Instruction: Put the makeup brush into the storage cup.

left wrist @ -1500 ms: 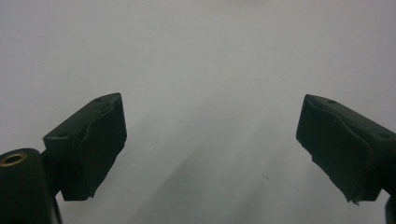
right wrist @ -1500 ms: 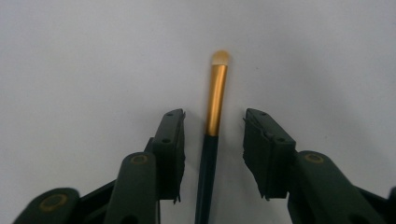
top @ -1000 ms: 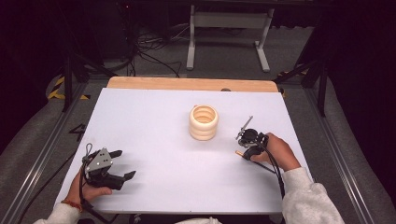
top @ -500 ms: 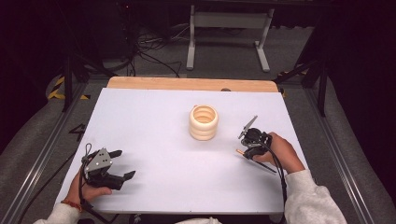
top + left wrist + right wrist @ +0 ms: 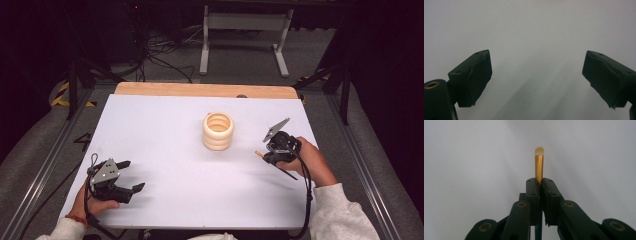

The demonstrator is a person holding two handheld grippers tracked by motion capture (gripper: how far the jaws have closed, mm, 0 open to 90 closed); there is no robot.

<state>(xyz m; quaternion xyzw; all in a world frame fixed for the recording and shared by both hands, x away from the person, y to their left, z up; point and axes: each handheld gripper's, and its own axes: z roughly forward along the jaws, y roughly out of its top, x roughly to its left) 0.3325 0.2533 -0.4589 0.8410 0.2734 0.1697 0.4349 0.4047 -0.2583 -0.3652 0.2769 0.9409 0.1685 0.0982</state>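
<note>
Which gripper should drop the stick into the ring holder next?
Right. The right gripper is shut on the stick, beside the ring holder. The left gripper sits open, farther off.

So the pencil (image 5: pixel 539 166) is sitting pinched between the right gripper (image 5: pixel 272 159) fingers (image 5: pixel 533 192), its rounded end sticking out past the fingertips over the table (image 5: pixel 165 130). The ring holder (image 5: pixel 218 131) is standing on the table off to the left of those fingers, near but apart. The left gripper (image 5: pixel 131 176) fingers (image 5: pixel 472 76) are resting spread well apart down at the near left edge, with just bare table lying between them and the holder sitting far off ahead and to the right.
</note>
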